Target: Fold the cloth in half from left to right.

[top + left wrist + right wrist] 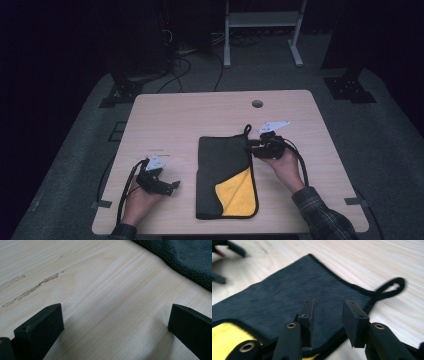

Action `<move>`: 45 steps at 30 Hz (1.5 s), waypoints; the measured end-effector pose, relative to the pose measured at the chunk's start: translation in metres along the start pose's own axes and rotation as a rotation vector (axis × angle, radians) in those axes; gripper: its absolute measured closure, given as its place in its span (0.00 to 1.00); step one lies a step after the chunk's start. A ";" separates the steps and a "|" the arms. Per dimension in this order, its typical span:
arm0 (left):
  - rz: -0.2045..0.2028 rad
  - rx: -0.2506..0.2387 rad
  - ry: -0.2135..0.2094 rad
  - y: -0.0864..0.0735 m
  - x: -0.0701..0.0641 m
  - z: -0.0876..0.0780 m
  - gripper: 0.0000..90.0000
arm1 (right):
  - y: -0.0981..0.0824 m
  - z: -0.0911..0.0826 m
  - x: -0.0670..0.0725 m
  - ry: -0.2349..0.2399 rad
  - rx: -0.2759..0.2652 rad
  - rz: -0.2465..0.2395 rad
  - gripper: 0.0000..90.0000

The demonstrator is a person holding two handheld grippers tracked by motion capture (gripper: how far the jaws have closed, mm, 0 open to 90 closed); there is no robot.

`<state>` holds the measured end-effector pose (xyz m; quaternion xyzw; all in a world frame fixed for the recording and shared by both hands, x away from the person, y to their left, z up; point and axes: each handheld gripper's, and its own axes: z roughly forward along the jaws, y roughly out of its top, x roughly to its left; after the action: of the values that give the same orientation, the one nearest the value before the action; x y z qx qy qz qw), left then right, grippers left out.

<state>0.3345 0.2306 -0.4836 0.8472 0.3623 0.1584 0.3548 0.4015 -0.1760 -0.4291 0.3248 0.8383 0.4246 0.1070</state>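
Item: dark cloth (225, 170), folded on the desk (170, 115), yellow underside turned up at one near corner, hanging loop (247, 130) at the far edge.

Right gripper (328, 315): jaws parted over the cloth's edge, nothing pinched.

Left gripper (172, 186): jaws spread wide, resting on bare wood.

Handling: the next fold is best begun with both corners pinched evenly.

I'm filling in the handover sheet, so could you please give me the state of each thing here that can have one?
Cloth: lying flat on the table, folded, dark side up, near corner turned back showing yellow.
Hanging loop: lying on the wood, free.
Left gripper: open wide over bare wood, holding nothing.
Right gripper: jaws apart above the cloth's edge, nothing between them.
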 end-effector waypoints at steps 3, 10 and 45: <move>0.000 0.000 0.000 0.000 0.000 0.000 0.00 | -0.001 -0.002 0.013 0.032 0.010 -0.031 0.65; 0.002 0.002 0.000 0.000 0.000 0.000 0.00 | -0.005 -0.004 0.038 0.094 0.016 -0.080 0.62; 0.005 0.003 0.000 0.000 0.000 0.000 0.00 | -0.019 0.062 0.125 0.250 0.164 -0.262 0.53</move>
<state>0.3348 0.2309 -0.4834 0.8487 0.3602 0.1590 0.3532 0.3258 -0.0648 -0.4704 0.1653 0.9119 0.3746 0.0298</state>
